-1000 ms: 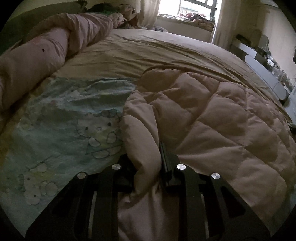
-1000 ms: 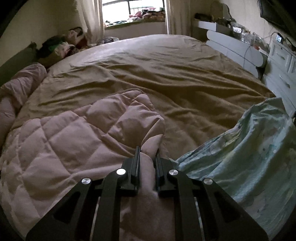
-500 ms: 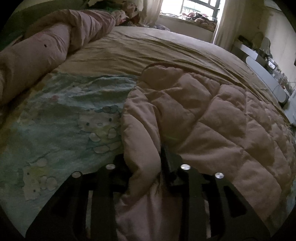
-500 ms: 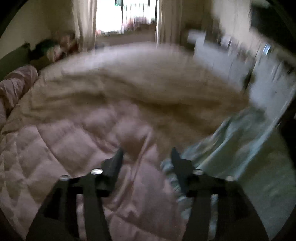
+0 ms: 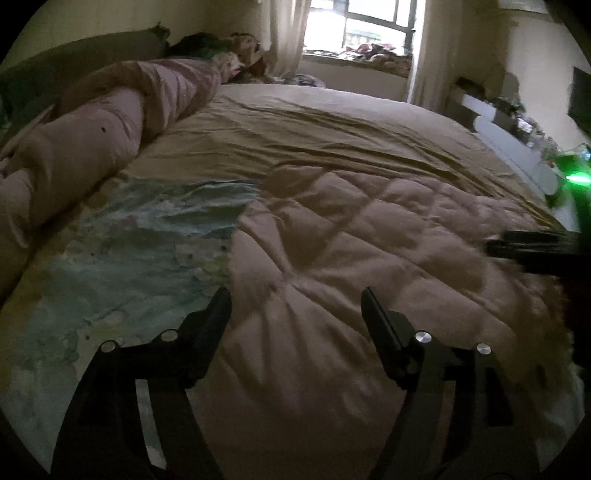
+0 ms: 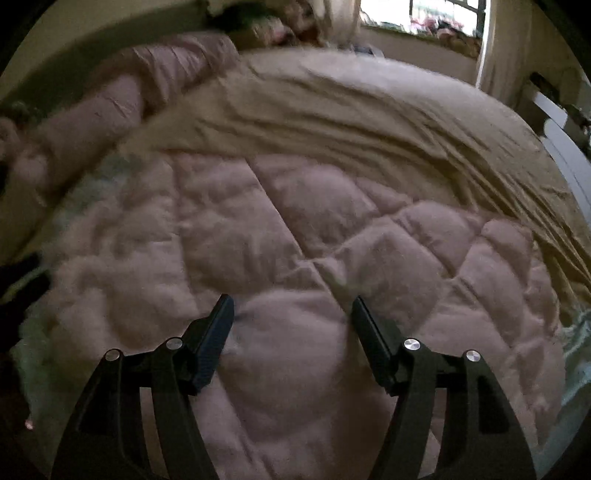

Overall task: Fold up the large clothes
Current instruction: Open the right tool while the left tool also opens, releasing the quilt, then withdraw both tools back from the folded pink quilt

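A pink quilted garment lies folded on the bed, over a light blue cartoon-print sheet. My left gripper is open and empty just above the garment's near left edge. My right gripper is open and empty above the middle of the same quilted garment. The right gripper's black body shows at the right edge of the left wrist view.
A tan bedspread covers the far half of the bed. A rolled pink duvet lies along the left side. A window and cluttered shelves stand beyond the bed.
Both grippers have let go of the pink garment and opened. The right gripper swung left over the garment. The garment's raised edges now lie flat on the bed.
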A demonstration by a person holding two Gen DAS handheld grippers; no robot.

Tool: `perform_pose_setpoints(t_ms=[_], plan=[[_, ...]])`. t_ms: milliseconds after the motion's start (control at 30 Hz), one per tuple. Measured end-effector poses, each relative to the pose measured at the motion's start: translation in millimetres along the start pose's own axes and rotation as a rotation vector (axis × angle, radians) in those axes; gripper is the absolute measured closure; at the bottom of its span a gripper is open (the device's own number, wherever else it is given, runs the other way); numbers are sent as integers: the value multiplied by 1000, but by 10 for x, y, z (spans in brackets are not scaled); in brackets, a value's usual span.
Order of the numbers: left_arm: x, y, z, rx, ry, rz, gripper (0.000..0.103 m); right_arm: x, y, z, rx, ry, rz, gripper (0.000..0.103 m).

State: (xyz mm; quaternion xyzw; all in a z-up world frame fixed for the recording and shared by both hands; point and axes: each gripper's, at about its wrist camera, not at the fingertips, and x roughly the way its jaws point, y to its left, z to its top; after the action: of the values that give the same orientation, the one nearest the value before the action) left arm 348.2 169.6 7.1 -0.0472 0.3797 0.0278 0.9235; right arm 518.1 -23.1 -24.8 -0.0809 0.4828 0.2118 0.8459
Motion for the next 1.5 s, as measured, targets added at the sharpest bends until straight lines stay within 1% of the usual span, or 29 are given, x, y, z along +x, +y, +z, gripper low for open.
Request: perform_pose_setpoints(t_ms=[67, 133, 200, 233, 267, 333, 433, 500, 533, 567, 600, 633, 700, 733, 833, 867, 933, 967, 1000, 1067, 1133, 1200, 1233, 1300, 1367, 1400, 1500], plan=[[-46, -123, -66, 26, 5, -34, 38, 176, 10, 33, 11, 50, -11, 35], [-16, -265, -135, 51, 30, -66, 38, 271, 4, 44, 17, 75, -14, 34], [83, -396, -212, 51, 81, -114, 38, 372, 39, 27, -1, 94, -32, 34], [134, -439, -243, 51, 96, -118, 37, 401, 50, 18, -1, 97, -37, 34], [220, -485, -278, 63, 107, -101, 35, 428, 46, 11, 3, 96, -37, 34], [350, -500, -334, 63, 127, -88, 34, 472, 9, -17, 22, 89, -29, 34], [383, -476, -334, 37, 128, -91, 34, 458, 26, -47, 41, 76, -32, 34], [317, -454, -312, 21, 129, -94, 34, 367, 65, -26, 28, 56, -37, 35], [248, -439, -303, 10, 123, -106, 34, 218, 51, -41, 33, 35, -26, 36], [204, -433, -310, 9, 116, -114, 34, 85, 35, -99, 44, 8, -17, 34], [137, -459, -300, 20, 102, -115, 33, -123, -8, -171, 59, -41, 6, 34], [75, -482, -303, 36, 91, -109, 33, -254, -42, -229, 64, -65, 20, 33], [-30, -516, -310, 47, 68, -111, 33, -581, -128, -454, 61, -123, 21, 28], [-74, -529, -319, 45, 59, -114, 31, -745, -196, -628, 62, -153, 10, 23], [-205, -590, -382, 47, 36, -128, 24, -927, -332, -995, 64, -152, -30, 23], [-241, -618, -399, 49, 33, -135, 23, -965, -416, -1156, 84, -146, -42, 23], [-290, -678, -430, 55, 33, -143, 21, -915, -542, -1335, 135, -107, -41, 23], [-318, -712, -437, 58, 29, -144, 17, -857, -586, -1393, 148, -86, -40, 23], [-339, -743, -439, 59, 27, -145, 15, -799, -618, -1431, 155, -73, -40, 23], [-394, -802, -445, 55, 25, -149, 9, -668, -649, -1471, 170, -51, -42, 19], [-483, -842, -452, 53, 17, -149, 9, -636, -615, -1468, 174, -59, -46, 17], [-580, -872, -447, 59, 8, -139, 9, -739, -616, -1480, 183, -75, -39, 17], [-626, -886, -449, 64, 3, -138, 9, -878, -609, -1490, 194, -109, -12, 17], [-717, -918, -457, 77, -4, -135, 9, -1084, -617, -1494, 202, -168, 13, 15], [-814, -944, -474, 84, -17, -130, 9, -1371, -591, -1539, 196, -238, 25, 6], [-888, -948, -486, 83, -32, -128, 9, -1531, -574, -1567, 193, -273, 42, 5], [-1028, -960, -521, 80, -53, -121, 9, -1832, -526, -1618, 178, -331, 58, 4]])
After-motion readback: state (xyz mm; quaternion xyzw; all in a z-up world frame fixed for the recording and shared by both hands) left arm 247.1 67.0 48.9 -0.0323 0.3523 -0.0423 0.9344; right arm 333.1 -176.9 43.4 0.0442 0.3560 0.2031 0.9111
